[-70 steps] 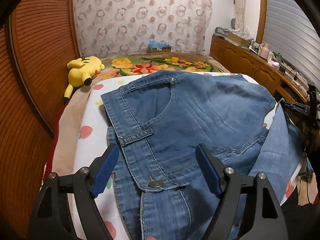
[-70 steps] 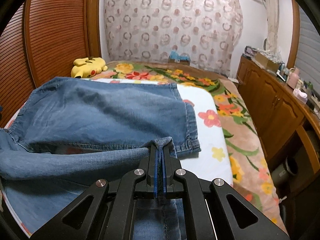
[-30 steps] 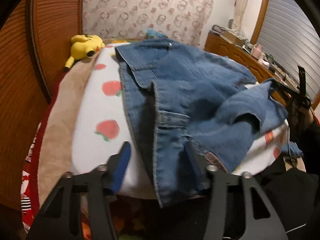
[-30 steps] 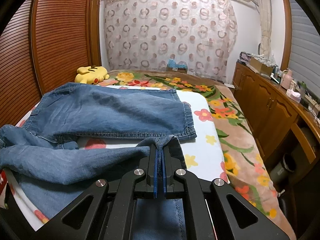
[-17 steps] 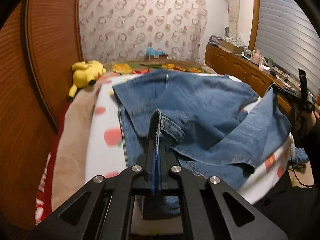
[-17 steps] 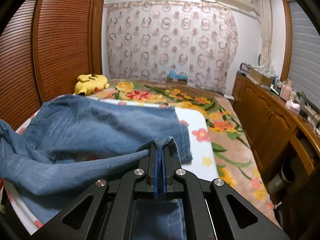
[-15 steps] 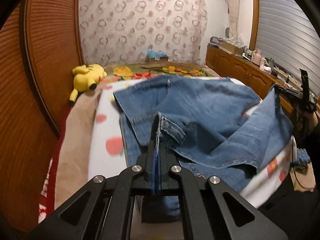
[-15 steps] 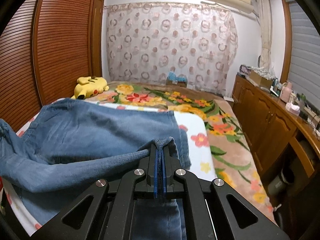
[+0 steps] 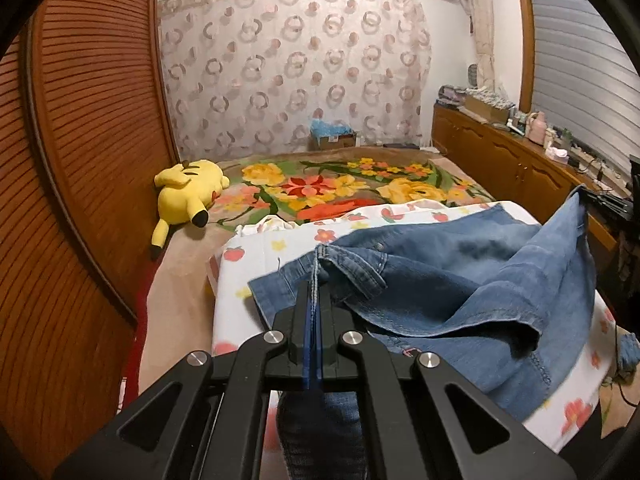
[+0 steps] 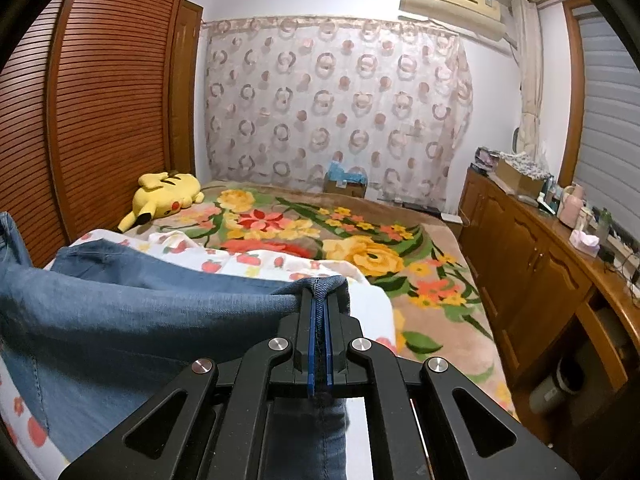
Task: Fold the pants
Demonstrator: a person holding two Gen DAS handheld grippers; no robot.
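Blue denim pants [image 9: 472,280] lie partly lifted over a white strawberry-print sheet [image 9: 256,248] on the bed. My left gripper [image 9: 314,292] is shut on a stitched edge of the pants, and a fold of denim hangs below its jaws. In the right wrist view my right gripper [image 10: 319,300] is shut on a hemmed edge of the pants [image 10: 120,312], which stretch away to the left. From the left wrist view, the far corner of the denim rises at the right, where the other gripper's black frame [image 9: 612,200] shows.
A yellow plush toy [image 9: 188,192] lies at the bed's far left, by the slatted wooden doors [image 9: 80,120]. A floral blanket [image 10: 320,232] covers the bed beyond the sheet. A wooden cabinet [image 10: 540,264] with small items runs along the right. A patterned curtain [image 10: 336,112] hangs behind.
My left gripper closed on the pants' edge and lifted it up and forward over the bed. My right gripper, still gripping the hem, also moved forward; the denim now folds toward the far end.
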